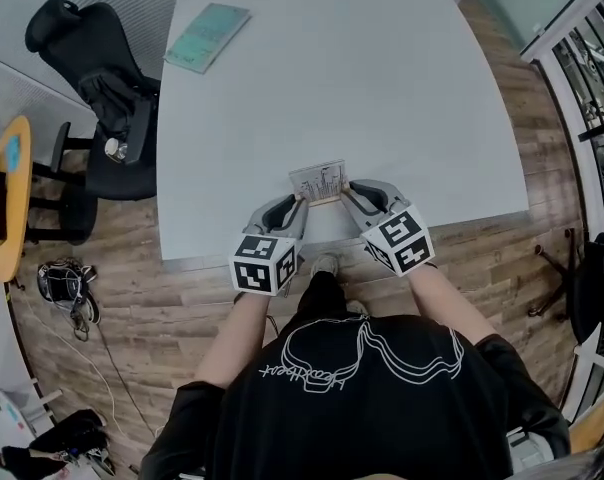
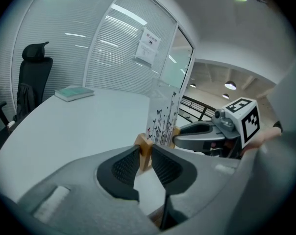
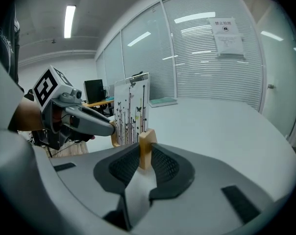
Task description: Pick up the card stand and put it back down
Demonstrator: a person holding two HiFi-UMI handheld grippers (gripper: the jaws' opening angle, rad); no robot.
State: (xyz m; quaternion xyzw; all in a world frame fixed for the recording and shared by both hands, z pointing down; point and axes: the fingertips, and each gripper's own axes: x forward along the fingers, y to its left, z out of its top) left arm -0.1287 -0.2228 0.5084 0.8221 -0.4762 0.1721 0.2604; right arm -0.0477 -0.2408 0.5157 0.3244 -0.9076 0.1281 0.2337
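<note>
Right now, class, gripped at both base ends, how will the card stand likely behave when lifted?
The card stand probably stays stiff: its upright panel looks flat and rigid in a wooden base. Likely light, being thin. Tall and narrow-based, it may tip, though the left gripper and right gripper clamp both ends.

card stand upright, wooden base, clear butterfly-printed card.

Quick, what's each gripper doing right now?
Left gripper: jaws closed on one end of the card stand.
Right gripper: jaws closed on its other end.
</note>
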